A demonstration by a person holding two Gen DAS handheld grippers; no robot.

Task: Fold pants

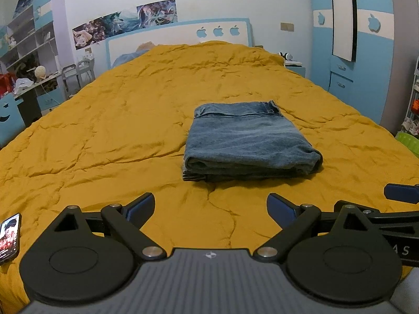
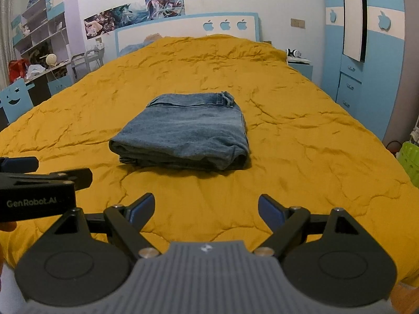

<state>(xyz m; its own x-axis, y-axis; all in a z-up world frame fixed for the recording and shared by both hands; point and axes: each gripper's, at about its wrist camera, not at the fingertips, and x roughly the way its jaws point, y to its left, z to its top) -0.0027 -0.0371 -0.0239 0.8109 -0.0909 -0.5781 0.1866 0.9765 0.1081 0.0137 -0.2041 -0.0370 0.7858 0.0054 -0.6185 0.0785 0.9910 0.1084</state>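
Blue denim pants [image 1: 248, 141] lie folded into a compact rectangular stack on the mustard-yellow bed cover [image 1: 104, 130], waistband at the far side. The right wrist view shows the same pants [image 2: 183, 133] slightly left of centre. My left gripper [image 1: 210, 206] is open with nothing between its blue pads, held back from the stack's near edge. My right gripper [image 2: 206, 206] is also open and empty, likewise short of the pants. Neither touches the denim. Part of the right gripper shows at the left view's right edge, and the left gripper's body at the right view's left edge.
A phone [image 1: 9, 235] lies on the cover at the near left. A blue-white headboard [image 1: 183, 32] stands at the far end, a desk and shelves [image 1: 28, 52] at left, a blue wardrobe [image 1: 366, 52] and a green basket [image 2: 409, 159] at right.
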